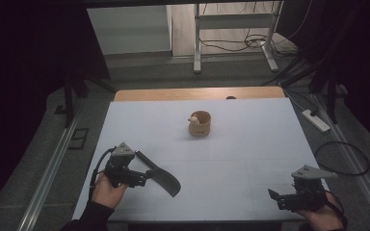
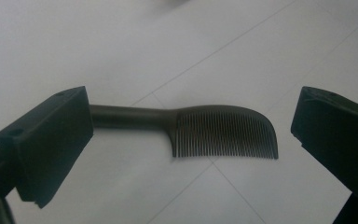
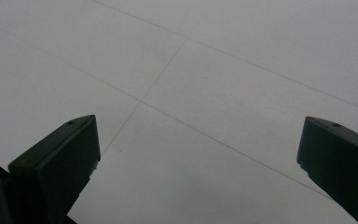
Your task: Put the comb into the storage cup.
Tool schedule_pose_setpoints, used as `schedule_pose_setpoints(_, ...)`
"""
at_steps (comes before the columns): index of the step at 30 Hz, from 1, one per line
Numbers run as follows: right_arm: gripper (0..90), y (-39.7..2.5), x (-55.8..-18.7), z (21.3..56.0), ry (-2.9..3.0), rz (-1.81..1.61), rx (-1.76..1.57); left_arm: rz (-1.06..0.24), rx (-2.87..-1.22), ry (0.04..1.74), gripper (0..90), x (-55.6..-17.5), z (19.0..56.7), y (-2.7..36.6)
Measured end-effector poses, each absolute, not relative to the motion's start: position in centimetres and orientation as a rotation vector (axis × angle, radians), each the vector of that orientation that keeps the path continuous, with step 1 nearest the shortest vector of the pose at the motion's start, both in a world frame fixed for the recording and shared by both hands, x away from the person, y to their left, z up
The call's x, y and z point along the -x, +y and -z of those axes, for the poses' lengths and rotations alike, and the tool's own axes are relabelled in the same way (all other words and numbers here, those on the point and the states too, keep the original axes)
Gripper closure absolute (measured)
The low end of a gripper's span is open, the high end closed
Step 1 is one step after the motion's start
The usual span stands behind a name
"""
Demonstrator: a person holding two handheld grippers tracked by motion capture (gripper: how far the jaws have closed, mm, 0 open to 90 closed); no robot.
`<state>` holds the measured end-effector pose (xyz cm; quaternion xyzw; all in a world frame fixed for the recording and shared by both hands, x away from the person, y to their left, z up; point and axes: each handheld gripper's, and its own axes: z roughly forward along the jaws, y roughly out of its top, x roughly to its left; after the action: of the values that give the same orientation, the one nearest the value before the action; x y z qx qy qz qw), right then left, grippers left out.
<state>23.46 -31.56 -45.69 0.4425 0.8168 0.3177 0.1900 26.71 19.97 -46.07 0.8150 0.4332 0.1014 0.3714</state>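
Observation:
A dark comb with a long handle lies flat on the white table, teeth toward me in the left gripper view. My left gripper is open and straddles it, with the handle running behind the left jaw and the toothed end well short of the right jaw. From above, the comb sticks out to the right of the left gripper near the table's front left. At the front right corner my right gripper is open over bare table, and its jaws hold nothing.
A small round wooden cup stands at the table's middle back, with a pale object at its rim. A power strip and cables lie on the floor to the right. A desk frame stands beyond the table.

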Motion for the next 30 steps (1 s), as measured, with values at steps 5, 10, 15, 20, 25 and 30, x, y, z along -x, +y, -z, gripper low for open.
schedule_pose_setpoints(5, 0.0, -31.5, -23.5, 45.7, 2.295, -0.892, -1.243, -0.254, -2.097, 1.112, 0.0, -27.7, 45.9, 19.5)
schedule_pose_setpoints(10, 0.0, -31.6, -23.5, 45.7, 2.295, -0.891, -1.244, -0.247, -2.118, 1.112, 0.0, -28.4, 45.9, 19.0)
schedule_pose_setpoints(15, 0.0, -31.5, -23.5, 45.7, 2.296, -0.89, -1.245, -0.244, -2.136, 1.11, 0.0, -29.2, 45.7, 18.5)
schedule_pose_setpoints(20, 0.0, -31.5, -23.5, 45.7, 2.297, -0.889, -1.245, -0.238, -2.137, 1.103, 0.0, -30.0, 45.6, 18.2)
schedule_pose_setpoints(25, 0.0, -31.5, -23.5, 45.7, 2.298, -0.887, -1.244, -0.226, -2.135, 1.107, 0.0, -30.7, 45.7, 18.0)
schedule_pose_setpoints(30, 0.0, -31.5, -23.5, 45.7, 2.299, -0.886, -1.242, -0.213, -2.154, 1.093, 0.0, -31.5, 45.8, 17.6)
